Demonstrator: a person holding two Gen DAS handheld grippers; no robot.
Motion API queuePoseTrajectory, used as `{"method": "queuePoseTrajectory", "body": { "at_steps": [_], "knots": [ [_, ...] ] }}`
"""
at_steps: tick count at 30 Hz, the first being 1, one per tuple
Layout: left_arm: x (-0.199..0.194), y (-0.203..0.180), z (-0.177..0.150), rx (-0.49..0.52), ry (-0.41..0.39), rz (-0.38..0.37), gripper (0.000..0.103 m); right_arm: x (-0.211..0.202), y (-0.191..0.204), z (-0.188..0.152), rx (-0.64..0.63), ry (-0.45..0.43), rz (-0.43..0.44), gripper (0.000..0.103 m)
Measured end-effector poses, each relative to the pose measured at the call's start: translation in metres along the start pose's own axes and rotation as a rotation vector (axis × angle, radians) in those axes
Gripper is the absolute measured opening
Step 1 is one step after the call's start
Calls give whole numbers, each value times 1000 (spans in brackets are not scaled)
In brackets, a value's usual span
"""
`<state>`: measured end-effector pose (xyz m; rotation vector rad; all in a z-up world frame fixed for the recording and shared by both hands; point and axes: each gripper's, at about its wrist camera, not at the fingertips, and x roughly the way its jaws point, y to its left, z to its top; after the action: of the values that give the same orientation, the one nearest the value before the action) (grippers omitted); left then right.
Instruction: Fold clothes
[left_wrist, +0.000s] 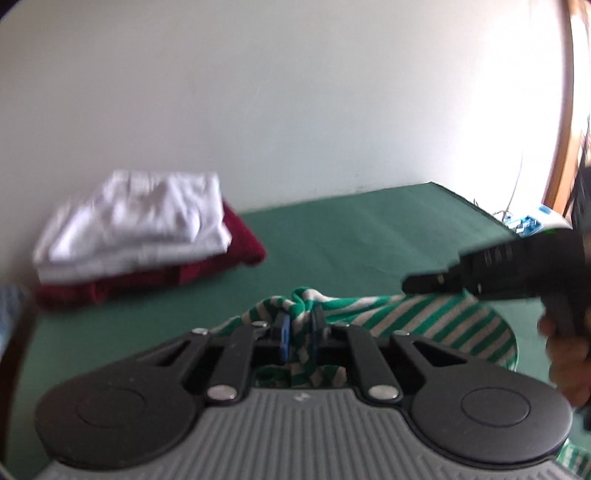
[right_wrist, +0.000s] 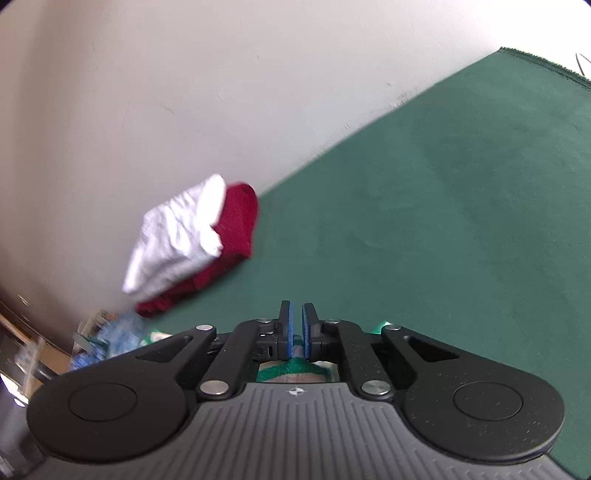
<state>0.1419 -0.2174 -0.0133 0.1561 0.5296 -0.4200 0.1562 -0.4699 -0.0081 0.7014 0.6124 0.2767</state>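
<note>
In the left wrist view, the left tongs (left_wrist: 300, 325) pinch a bunched green-and-white striped garment (left_wrist: 436, 325) above the green worktop (left_wrist: 351, 240), while in the right wrist view the right tongs (right_wrist: 296, 328) clamp its edge near a white-and-red folded stack (right_wrist: 192, 236).

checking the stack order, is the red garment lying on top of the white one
No, the folded white garment lies on top of the red garment, on the green tabletop.
</note>
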Motion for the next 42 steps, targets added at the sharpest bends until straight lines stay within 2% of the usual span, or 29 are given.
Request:
{"method": "queuePoseTrajectory", "body": {
  "at_steps": [2, 3, 5, 7, 8, 9, 10, 12, 14, 15, 16, 17, 18, 20, 21, 23, 24, 25, 26, 28, 31, 33, 34, 37, 38, 39, 40, 41, 42],
  "knots": [
    [7, 3, 1, -7, 18, 7, 10, -7, -2, 1, 10, -20, -1, 12],
    [11, 6, 1, -14, 32, 10, 12, -10, -2, 1, 15, -30, -2, 25],
    [22, 12, 1, -27, 64, 16, 18, -17, -4, 2, 25, -50, -4, 37],
    [33, 21, 1, -35, 101, 23, 31, -25, -5, 3, 34, -64, 6, 36],
    [34, 26, 2, -44, 108, 20, 34, -32, -2, 0, 30, -41, 60, 36],
    [32, 30, 4, -52, 110, 8, 40, -35, 3, -4, 8, -1, 104, 36],
    [29, 34, 6, -56, 113, -7, 53, -32, 8, -10, -25, 48, 128, 36],
    [18, 38, 9, -31, 113, -26, 65, -26, 15, -22, -88, 143, 163, 35],
    [4, 42, 13, -5, 108, -32, 65, -14, 12, -34, -114, 179, 69, 30],
    [-6, 44, 14, -2, 101, -24, 63, -11, 7, -37, -99, 168, -19, 20],
    [-16, 46, 15, 0, 95, -16, 59, -13, -1, -39, -60, 155, -37, 15],
    [-28, 47, 14, -9, 85, -27, 58, -15, -8, -41, -15, 142, -39, 18],
    [-41, 46, 12, -25, 72, -53, 56, -23, -11, -42, 40, 132, 23, 26],
    [-47, 36, -4, -20, 100, -75, 56, -35, -9, -48, 77, 134, 145, 29],
    [-47, 29, -13, -12, 121, -81, 51, -37, -6, -52, 58, 153, 158, 32],
    [-48, 16, -32, 3, 163, -93, 35, -32, -3, -61, 2, 177, 55, 33],
    [-48, 9, -41, 11, 185, -100, 21, -30, -4, -65, -14, 180, -10, 21],
    [-49, 2, -51, 19, 206, -106, 18, -30, -8, -65, 5, 173, -50, 8],
    [-49, 1, -59, 16, 220, -100, 18, -31, -11, -65, 26, 164, -78, 5],
    [-50, 4, -70, -4, 230, -81, 19, -37, 2, -61, 13, 132, -11, 22],
    [-63, 6, -75, -15, 221, -91, 25, -31, 32, -56, -92, 130, 69, 25],
    [-68, 4, -79, -10, 222, -90, 27, -14, 44, -55, -122, 164, 116, 32],
    [-69, 1, -82, 2, 227, -82, 27, -2, 47, -57, -120, 192, 131, 32],
    [-75, -4, -90, 20, 231, -74, 27, 36, 43, -64, -98, 279, 53, 27],
    [-78, -6, -92, 29, 233, -72, 27, 36, 41, -64, -87, 281, 40, 11],
    [-82, -8, -94, 41, 236, -68, 27, 37, 38, -63, -75, 283, 27, 10],
    [-89, -8, -96, 42, 234, -69, 27, 35, 36, -63, -65, 283, 18, 13],
    [-97, -8, -97, 34, 228, -74, 26, 27, 39, -61, -64, 272, 38, 25],
    [-106, -8, -98, 21, 218, -81, 29, 18, 41, -60, -67, 256, 88, 29]
  ]
}}
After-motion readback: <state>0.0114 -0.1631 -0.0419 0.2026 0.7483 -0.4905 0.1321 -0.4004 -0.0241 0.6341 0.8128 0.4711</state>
